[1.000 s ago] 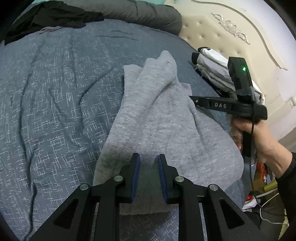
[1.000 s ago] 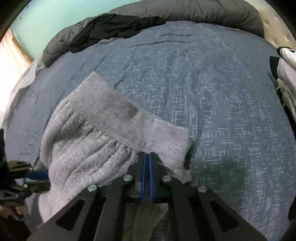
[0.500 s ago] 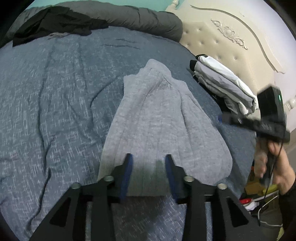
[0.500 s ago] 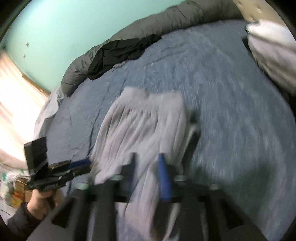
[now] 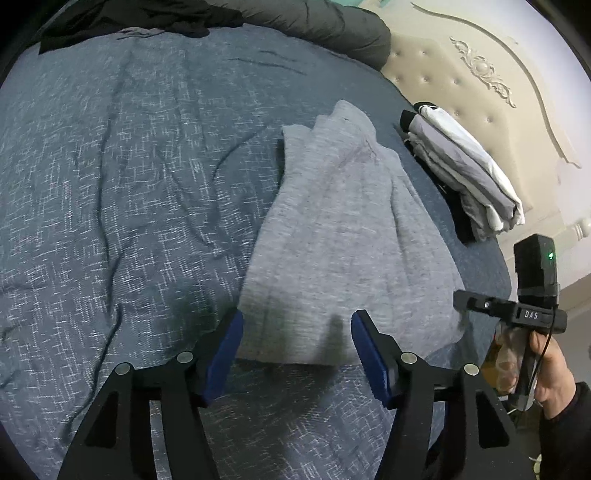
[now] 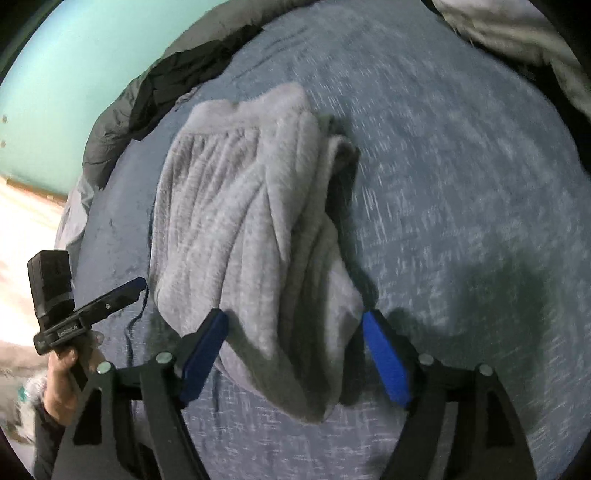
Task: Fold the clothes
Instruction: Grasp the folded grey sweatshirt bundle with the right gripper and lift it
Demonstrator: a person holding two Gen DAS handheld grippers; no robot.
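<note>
A folded grey knit garment lies on the blue bedspread; it also shows in the right wrist view, bunched in long folds. My left gripper is open and empty, its jaws wide apart just above the garment's near edge. My right gripper is open and empty, its blue pads either side of the garment's near end without gripping it. The right gripper also shows at the right of the left wrist view, held off the bed edge. The left gripper shows at the left of the right wrist view.
A stack of folded grey, white and black clothes sits by the padded headboard. A dark grey duvet and a black garment lie at the far side of the bed. A teal wall stands behind.
The right gripper let go of the grey garment, opened and pulled back toward the bed edge. The left gripper opened wider and backed off. The garment now lies flat.
</note>
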